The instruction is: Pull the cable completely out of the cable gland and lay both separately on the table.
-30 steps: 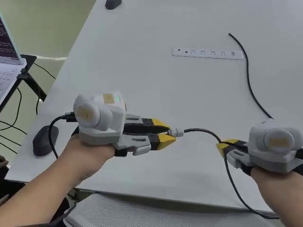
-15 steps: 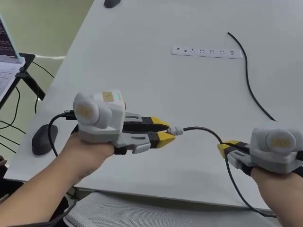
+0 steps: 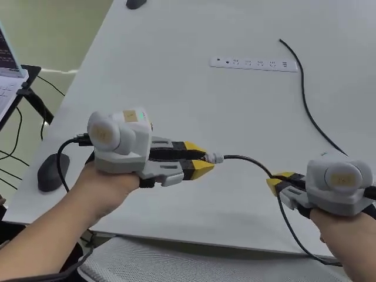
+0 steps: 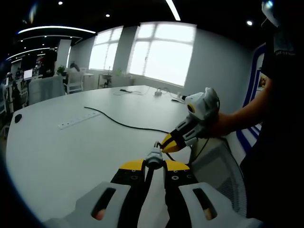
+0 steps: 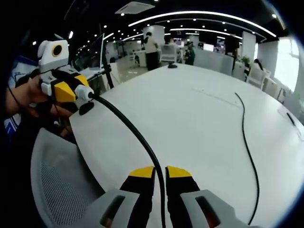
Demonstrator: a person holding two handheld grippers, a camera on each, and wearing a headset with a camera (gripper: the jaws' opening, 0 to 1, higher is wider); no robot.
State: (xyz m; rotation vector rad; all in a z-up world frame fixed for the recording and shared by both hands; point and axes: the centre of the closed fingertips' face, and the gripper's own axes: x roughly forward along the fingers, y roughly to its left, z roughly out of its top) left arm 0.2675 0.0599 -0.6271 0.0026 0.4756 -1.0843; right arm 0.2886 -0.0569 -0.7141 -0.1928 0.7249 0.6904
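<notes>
The cable gland, a small pale grey piece, is held in the air above the near part of the white worktop; it does not lie on it. One end of the black cable sits inside the gland, so the two are not separated. The long axis of the gland runs left to right in the head view, in line with the jaws that hold it, and its cable side points to the right.

The left claw is closed on the gland, which sticks out between the yellow tips. From the gland the cable makes a low arc to the right claw, which is closed on the cable. From there the cable hangs down past the worktop edge.

Further back on the worktop lie a white power strip and a stretch of black cable; I cannot tell if it is the same cable. A dark mouse lies near the left edge.
</notes>
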